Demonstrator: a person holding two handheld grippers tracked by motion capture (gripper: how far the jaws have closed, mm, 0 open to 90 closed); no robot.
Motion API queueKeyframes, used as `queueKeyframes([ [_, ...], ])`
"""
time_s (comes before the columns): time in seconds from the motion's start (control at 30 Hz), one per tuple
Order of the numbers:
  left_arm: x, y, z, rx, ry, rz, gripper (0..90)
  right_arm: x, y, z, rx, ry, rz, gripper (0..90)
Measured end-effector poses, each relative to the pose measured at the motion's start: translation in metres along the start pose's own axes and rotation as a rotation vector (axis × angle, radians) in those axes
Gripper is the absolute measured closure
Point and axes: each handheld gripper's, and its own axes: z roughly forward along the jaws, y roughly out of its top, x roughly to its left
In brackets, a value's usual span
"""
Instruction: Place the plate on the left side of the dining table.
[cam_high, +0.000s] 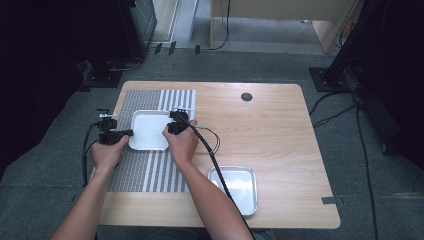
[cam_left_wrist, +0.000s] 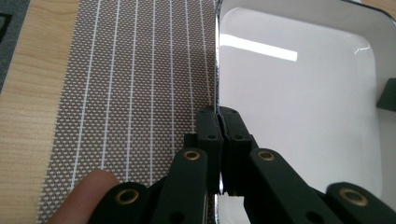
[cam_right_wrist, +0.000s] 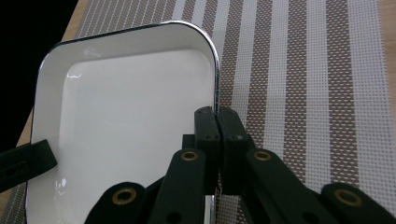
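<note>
Your left gripper (cam_left_wrist: 218, 122) & right gripper (cam_right_wrist: 217, 119) each pinch opposite rims of the white tray (cam_high: 148, 130), nothing inside; metal tray (cam_high: 239, 187) partly hidden behind cable.

We see a light wooden table (cam_high: 280, 130) carrying a striped woven placemat (cam_high: 150, 170) on its left side, a white tray (cam_high: 149, 129) resting on that mat, and a metal tray (cam_high: 239, 185) near its front edge.

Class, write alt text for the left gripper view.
The left claw is shut on the rim of a white tray. The tray lies on a striped mat over a wooden table.
</note>
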Motion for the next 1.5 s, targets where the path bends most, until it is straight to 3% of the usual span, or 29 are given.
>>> queueKeyframes([
  [0.47, 0.002, 0.007, 0.014, 0.023, 0.039, 0.008, 87.6, -0.003, 0.0, 0.018, -0.032, -0.005, -0.007, 87.9],
  [0.7, 0.004, 0.007, 0.017, 0.008, 0.044, 0.004, 87.3, -0.002, -0.002, 0.022, -0.051, -0.011, -0.026, 86.5],
  [0.83, 0.005, 0.006, 0.017, 0.005, 0.052, 0.009, 86.5, -0.003, -0.003, 0.024, -0.061, -0.007, -0.059, 85.1],
  [0.9, 0.006, 0.006, 0.017, 0.0, 0.052, 0.011, 86.0, -0.003, -0.004, 0.025, -0.065, -0.006, -0.077, 82.6],
  [1.03, 0.008, 0.006, 0.016, -0.019, 0.059, 0.009, 80.7, -0.004, -0.005, 0.026, -0.078, -0.005, -0.119, 69.3],
  [1.17, 0.013, 0.004, 0.012, -0.041, 0.023, -0.018, 71.7, -0.006, -0.004, 0.025, -0.101, -0.006, -0.143, 56.8],
  [1.3, 0.016, 0.004, 0.006, -0.083, 0.03, -0.028, 65.2, -0.007, -0.002, 0.022, -0.141, -0.045, -0.185, 44.6],
  [1.47, 0.014, 0.004, 0.001, -0.11, -0.004, -0.014, 57.3, -0.006, -0.002, 0.018, -0.153, -0.028, -0.217, 42.6],
  [1.5, 0.011, 0.004, -0.001, -0.134, -0.014, 0.008, 56.5, -0.005, -0.003, 0.016, -0.155, -0.047, -0.273, 42.7],
])
